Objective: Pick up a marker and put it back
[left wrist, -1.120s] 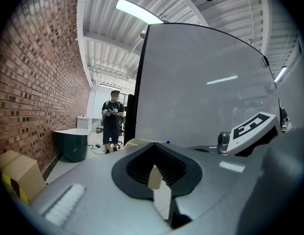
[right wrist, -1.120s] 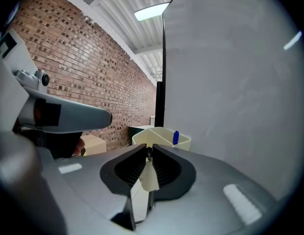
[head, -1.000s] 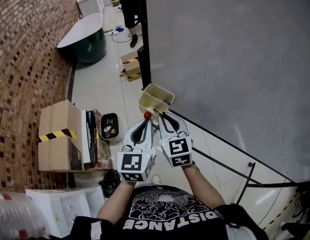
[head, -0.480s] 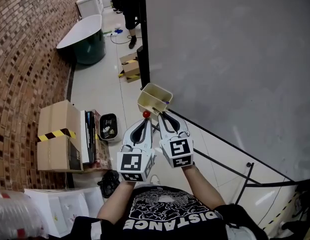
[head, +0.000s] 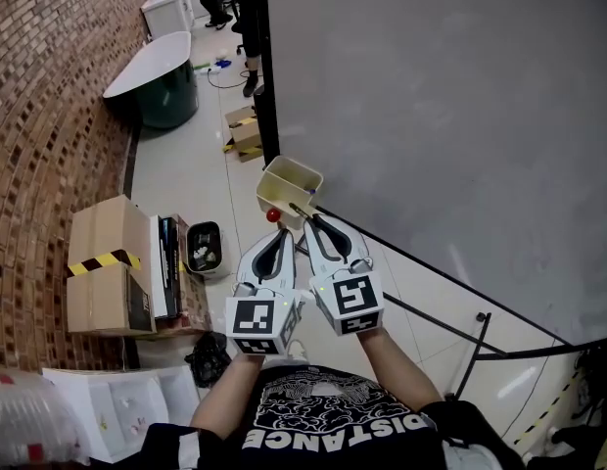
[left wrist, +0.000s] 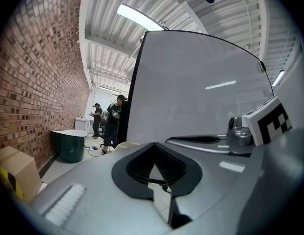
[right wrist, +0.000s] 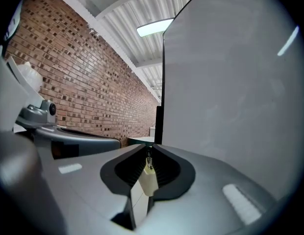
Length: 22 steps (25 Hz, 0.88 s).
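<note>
Head view: beige bin at whiteboard edge; contents unclear.

Both grippers are out at 12 o'clock from the person, side by side, jaws together. The left gripper tips just under a red blob. The right gripper noses the near edge of the cream tray at the whiteboard's lower corner. Boxes lie at 9 o'clock, a dark tub at 11.
</note>
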{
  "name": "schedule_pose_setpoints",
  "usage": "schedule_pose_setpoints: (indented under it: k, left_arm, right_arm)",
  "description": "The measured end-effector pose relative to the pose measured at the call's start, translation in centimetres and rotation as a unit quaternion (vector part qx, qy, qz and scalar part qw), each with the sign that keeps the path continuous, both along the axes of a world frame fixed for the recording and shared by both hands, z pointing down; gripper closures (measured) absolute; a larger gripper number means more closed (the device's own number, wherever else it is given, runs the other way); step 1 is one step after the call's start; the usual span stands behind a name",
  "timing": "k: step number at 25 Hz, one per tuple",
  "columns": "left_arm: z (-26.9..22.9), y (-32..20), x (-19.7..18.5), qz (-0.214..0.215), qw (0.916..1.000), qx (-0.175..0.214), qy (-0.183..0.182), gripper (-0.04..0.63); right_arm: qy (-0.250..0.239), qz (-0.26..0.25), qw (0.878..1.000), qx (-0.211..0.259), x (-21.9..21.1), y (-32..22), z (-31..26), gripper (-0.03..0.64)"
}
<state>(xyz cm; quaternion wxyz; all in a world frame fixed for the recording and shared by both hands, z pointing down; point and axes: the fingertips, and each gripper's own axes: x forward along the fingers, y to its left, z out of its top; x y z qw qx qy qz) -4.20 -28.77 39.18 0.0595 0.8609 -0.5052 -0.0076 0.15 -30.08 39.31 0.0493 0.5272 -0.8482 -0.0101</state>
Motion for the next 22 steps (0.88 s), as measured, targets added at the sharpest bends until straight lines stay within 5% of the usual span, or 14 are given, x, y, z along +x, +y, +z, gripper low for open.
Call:
schedule_pose_setpoints:
  k: [22]
  left_arm:
    - [-2.4, 5.6, 2.8, 0.009, 0.9996, 0.026, 0.001, 0.589]
  right_arm:
    - [-0.017, 0.011, 0.999, 0.039, 3.0, 7.3, -3.8, 0.583]
